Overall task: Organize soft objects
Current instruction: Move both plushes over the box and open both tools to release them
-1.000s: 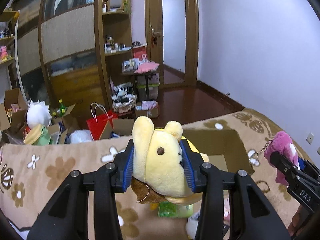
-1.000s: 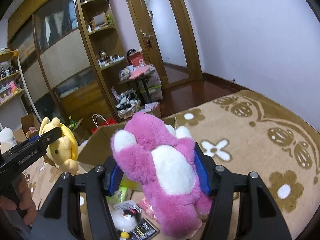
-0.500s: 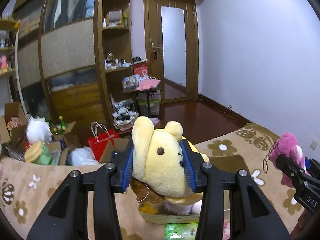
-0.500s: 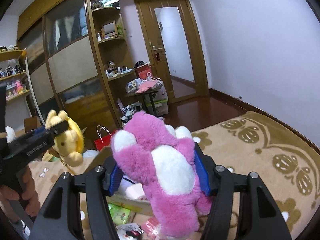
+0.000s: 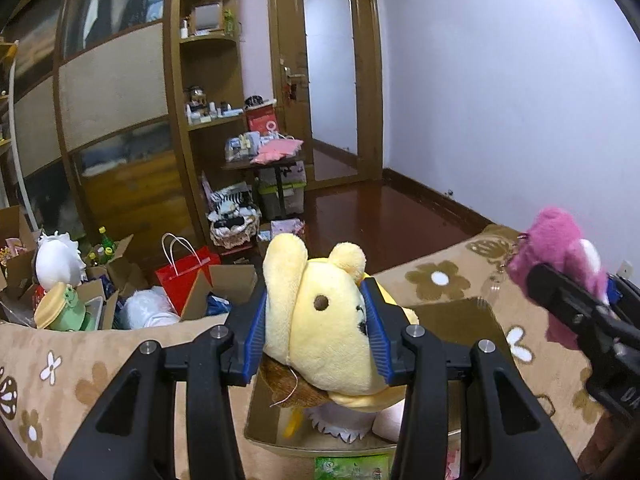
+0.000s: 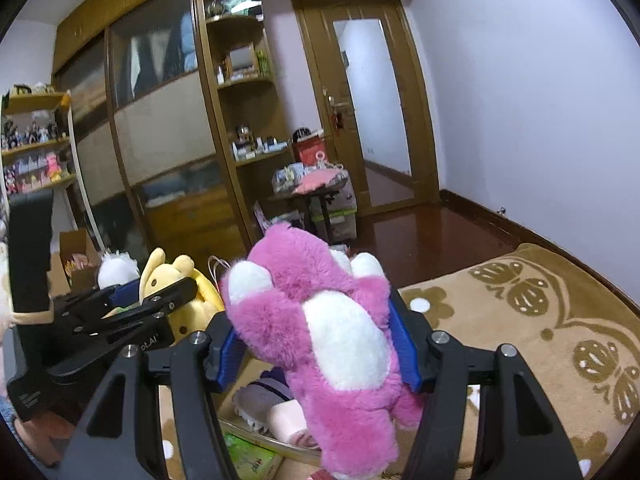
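The left gripper (image 6: 160, 304) bears partly hidden white lettering, of which only "ot.AI" reads.

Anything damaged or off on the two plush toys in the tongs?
Yes: the yellow plush, pinched by its head in the left tongs, has a loose thread dangling below. The pink plush shows no damage.

Pale wall (image 5: 500, 100) rt, wood door (image 5: 330, 80), dk wood floor (image 5: 380, 216), shelving (image 5: 208, 80) left.
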`<state>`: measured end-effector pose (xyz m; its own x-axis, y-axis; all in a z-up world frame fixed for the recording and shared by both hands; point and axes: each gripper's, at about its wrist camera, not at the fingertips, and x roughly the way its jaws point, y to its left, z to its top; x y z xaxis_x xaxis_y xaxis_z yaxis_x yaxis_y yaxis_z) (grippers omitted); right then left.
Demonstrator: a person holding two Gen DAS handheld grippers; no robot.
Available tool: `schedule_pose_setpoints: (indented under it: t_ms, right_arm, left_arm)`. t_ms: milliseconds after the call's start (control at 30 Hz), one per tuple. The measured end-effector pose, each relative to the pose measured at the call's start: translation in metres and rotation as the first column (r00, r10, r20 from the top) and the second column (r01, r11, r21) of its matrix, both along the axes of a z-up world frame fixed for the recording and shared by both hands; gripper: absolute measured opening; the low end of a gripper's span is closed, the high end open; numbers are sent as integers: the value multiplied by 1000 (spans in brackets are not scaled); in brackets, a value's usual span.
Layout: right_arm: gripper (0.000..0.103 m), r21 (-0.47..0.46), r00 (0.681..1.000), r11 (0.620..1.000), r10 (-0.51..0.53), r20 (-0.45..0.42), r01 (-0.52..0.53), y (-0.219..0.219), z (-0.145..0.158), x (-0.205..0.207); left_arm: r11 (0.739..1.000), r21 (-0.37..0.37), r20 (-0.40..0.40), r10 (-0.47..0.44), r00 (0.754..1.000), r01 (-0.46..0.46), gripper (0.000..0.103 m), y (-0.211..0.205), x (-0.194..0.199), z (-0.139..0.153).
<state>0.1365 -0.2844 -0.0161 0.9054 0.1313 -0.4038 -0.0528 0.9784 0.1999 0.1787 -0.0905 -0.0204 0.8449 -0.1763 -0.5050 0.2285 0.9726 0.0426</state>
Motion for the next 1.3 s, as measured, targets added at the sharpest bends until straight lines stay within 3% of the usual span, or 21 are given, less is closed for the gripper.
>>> schedule_pose_setpoints:
  t_ms: [533,1300]
  right_arm:
    - [66,80,994,996,54,-95,-46,0,-45,21]
    - [69,105,984,994,49,-172,-32,-4,-70,26]
  left_arm:
    - [1000,-15,-136,-8,991,6,46,-1,21,-40]
    - [999,16,-195,33,980,-31,49,6,30,-64]
